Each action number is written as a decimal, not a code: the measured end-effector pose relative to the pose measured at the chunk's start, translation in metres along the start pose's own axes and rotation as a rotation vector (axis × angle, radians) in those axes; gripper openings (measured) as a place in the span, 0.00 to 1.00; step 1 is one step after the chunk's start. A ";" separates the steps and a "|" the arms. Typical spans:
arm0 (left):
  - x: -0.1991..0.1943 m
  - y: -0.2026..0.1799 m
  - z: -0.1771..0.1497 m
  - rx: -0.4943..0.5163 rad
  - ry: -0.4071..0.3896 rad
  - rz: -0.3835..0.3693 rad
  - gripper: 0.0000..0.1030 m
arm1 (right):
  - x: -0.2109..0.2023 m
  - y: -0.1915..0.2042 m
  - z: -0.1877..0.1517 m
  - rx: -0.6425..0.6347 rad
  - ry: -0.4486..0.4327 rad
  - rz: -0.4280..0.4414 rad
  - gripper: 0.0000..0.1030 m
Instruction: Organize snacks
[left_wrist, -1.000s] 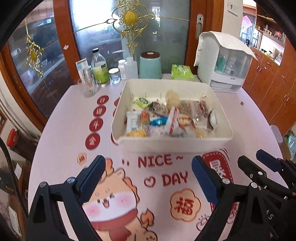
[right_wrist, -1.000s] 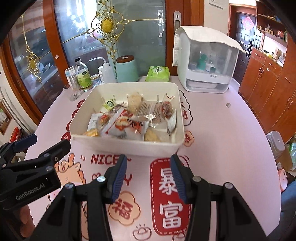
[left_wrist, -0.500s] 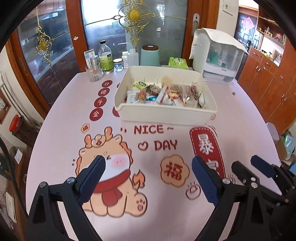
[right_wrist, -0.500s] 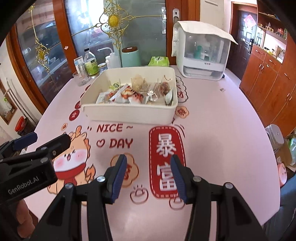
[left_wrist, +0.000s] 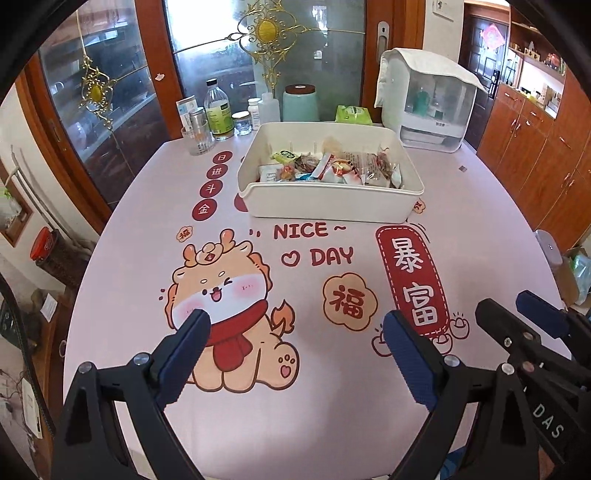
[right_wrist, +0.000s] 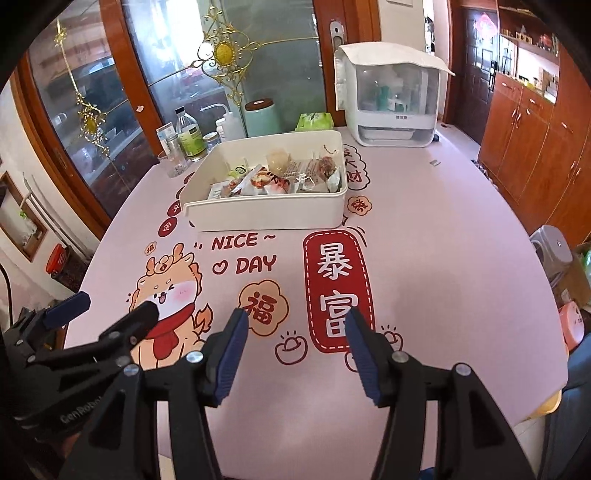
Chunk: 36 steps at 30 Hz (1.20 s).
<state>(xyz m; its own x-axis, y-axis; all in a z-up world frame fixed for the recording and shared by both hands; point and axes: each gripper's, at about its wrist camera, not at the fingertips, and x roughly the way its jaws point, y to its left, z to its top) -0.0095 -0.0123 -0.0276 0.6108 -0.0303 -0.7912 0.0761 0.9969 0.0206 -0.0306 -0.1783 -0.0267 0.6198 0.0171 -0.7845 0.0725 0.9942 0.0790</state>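
A white rectangular bin (left_wrist: 328, 201) (right_wrist: 269, 214) stands on the far half of the pink printed tablecloth and holds several wrapped snacks (left_wrist: 325, 170) (right_wrist: 273, 179). My left gripper (left_wrist: 295, 343) is open and empty, held over the near edge of the table, well short of the bin. My right gripper (right_wrist: 295, 343) is open and empty, also over the near edge. The right gripper shows at the right of the left wrist view (left_wrist: 517, 314), and the left gripper shows at the left of the right wrist view (right_wrist: 107, 310).
Bottles, jars and a glass (left_wrist: 218, 114) stand at the far left of the table, with a teal canister (left_wrist: 300, 103) and a green wipes pack (left_wrist: 352, 113) behind the bin. A white covered appliance (left_wrist: 432, 103) stands at the far right. Wooden cabinets (right_wrist: 535, 140) line the right wall.
Both grippers have pulled back from the bin toward the near table edge, so the bin looks smaller and farther. Both stay open and empty.
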 end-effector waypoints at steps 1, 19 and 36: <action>-0.001 0.001 -0.001 -0.003 0.001 0.000 0.91 | -0.001 0.001 -0.001 -0.004 -0.001 0.001 0.54; -0.007 0.004 -0.007 -0.005 -0.009 0.024 0.91 | -0.007 0.006 -0.009 -0.022 0.004 -0.017 0.54; -0.004 0.007 -0.010 -0.016 0.003 0.025 0.91 | -0.005 0.008 -0.011 -0.022 0.009 -0.019 0.54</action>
<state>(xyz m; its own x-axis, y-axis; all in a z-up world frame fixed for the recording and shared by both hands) -0.0192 -0.0044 -0.0300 0.6103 -0.0056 -0.7922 0.0483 0.9984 0.0301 -0.0413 -0.1695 -0.0287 0.6114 -0.0009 -0.7913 0.0672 0.9964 0.0508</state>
